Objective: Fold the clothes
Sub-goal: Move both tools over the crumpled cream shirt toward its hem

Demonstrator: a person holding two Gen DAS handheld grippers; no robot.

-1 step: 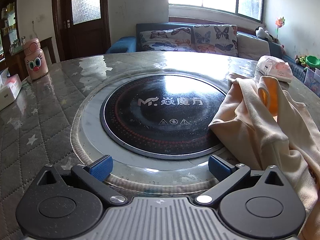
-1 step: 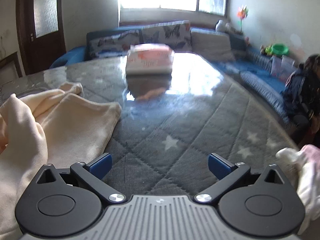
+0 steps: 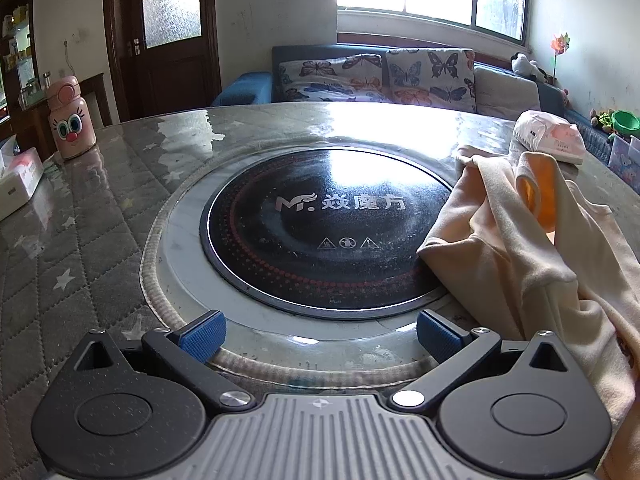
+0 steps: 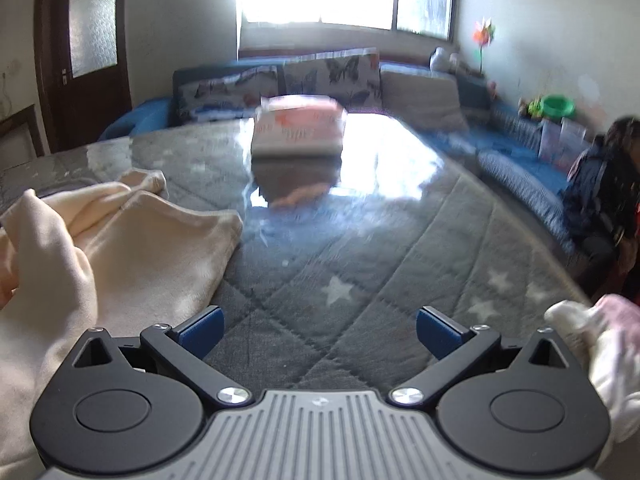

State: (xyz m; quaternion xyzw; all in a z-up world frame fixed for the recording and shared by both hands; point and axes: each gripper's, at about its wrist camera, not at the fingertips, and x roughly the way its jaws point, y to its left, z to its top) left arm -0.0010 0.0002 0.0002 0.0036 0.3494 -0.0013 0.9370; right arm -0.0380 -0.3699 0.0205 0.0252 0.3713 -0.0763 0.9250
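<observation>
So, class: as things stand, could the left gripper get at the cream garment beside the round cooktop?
Probably yes. The left gripper has its jaws wide open and empty, and the cream garment lies just to its right with nothing between them.

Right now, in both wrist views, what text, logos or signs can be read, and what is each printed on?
"M." logo, then three Chinese characters, roughly "焱魔方": on the black round cooktop.
Three warning symbols, two triangles and a circle: same cooktop, below the brand.
Print on the tissue pack: too small to read.
Print on the same pack in the right view: blurred.

Bare quilted table ahead, cream garment crowding left
</observation>
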